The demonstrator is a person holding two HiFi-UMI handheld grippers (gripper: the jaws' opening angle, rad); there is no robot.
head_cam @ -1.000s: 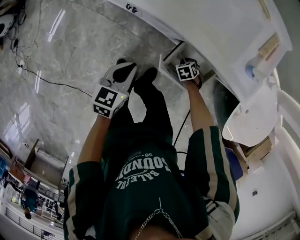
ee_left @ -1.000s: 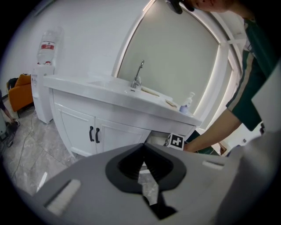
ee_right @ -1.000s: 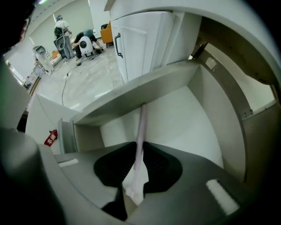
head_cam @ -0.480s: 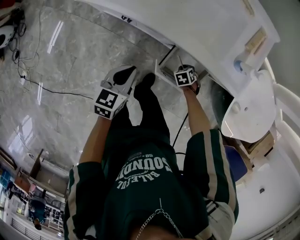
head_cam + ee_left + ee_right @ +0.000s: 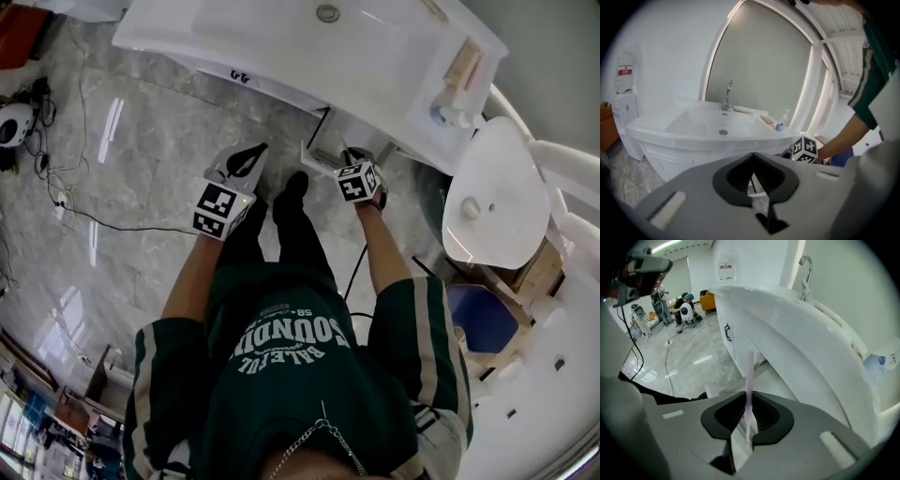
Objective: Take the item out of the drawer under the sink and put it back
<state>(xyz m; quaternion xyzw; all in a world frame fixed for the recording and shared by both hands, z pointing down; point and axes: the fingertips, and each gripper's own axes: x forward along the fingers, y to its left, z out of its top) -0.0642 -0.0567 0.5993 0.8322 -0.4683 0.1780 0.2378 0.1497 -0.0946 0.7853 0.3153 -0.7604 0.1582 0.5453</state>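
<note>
The right claw was clenched on a thin, pale pink stick. The stick stood straight up out of the closed jaws, with its lower end pinched between the ribbed black pads and its free end pointing ahead of the claw toward the white cabinet under the sink. What kind of item the stick was could not be told. A dark handle showed on the cabinet front beyond and to the left of the stick's tip. The tap rose above and to the right.

In the head view the right claw was just at the lower edge of the sink. A white panel stood out from the cabinet, touching or nearly touching the claw's left side. The white toilet lid lay off to its right.

The left claw was clenched too. Its jaws met with nothing between them, and only a sliver of floor showed through below the pads. The claw pointed at the sink from a distance, with the tap beyond and above it and a small bottle ahead to its right. In the head view the left claw hung over the grey marble floor, well apart from the cabinet and to the left of the right claw.
</note>
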